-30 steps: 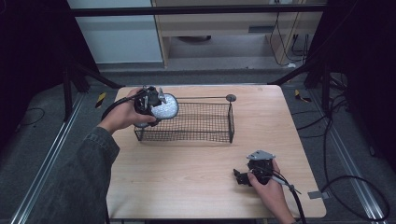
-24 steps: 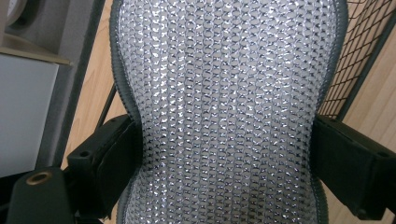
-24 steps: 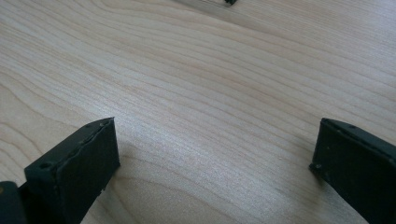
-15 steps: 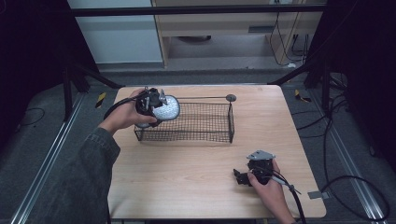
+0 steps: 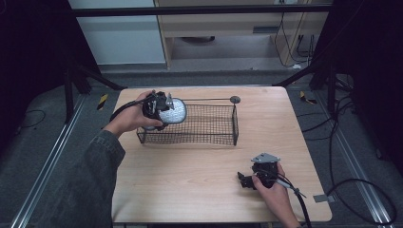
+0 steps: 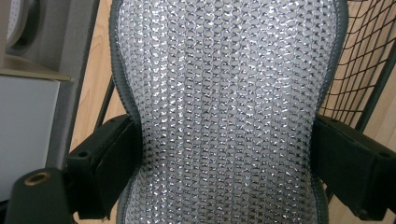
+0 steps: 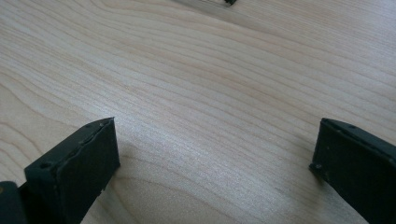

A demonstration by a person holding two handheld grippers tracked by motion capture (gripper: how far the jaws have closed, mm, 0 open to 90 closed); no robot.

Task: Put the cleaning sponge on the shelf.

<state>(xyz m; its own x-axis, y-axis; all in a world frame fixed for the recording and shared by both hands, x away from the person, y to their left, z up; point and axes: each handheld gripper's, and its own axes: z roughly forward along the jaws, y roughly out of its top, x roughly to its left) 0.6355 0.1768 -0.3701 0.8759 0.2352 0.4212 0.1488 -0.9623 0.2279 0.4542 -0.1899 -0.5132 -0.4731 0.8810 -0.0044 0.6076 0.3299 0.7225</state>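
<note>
High view: the left gripper (image 5: 164, 110) sits left of centre in the frame, held by the person's left hand (image 5: 130, 118), whose dark sleeve (image 5: 78, 185) rises from the lower left corner. Its jaws pinch a silvery mesh pad (image 5: 172, 112) with a dark grey edge. The pad hangs at the left end of a black wire basket (image 5: 209, 124), over its rim; whether it touches the wire cannot be told. The basket stands on the upper middle of a pale wooden table (image 5: 190, 180), with a thin rod along its top that ends in a small round knob (image 5: 235, 99) at the basket's upper right corner.

Left gripper view has the mesh pad (image 6: 224, 107) running from top to bottom of the frame, its glinting weave narrowed at the waist where the two black jaws press in from lower left and lower right. Basket wire (image 6: 362, 70) shows at the right edge, and bare table wood down the left side.

Toward the lower right of the high view, the right gripper (image 5: 249, 180) rests low on the table in the person's right hand (image 5: 273, 190), well apart from the basket, its cable trailing to the bottom edge. Right gripper view shows its jaws spread wide at lower left and lower right, with nothing but wood grain (image 7: 210, 93) between them.
</note>
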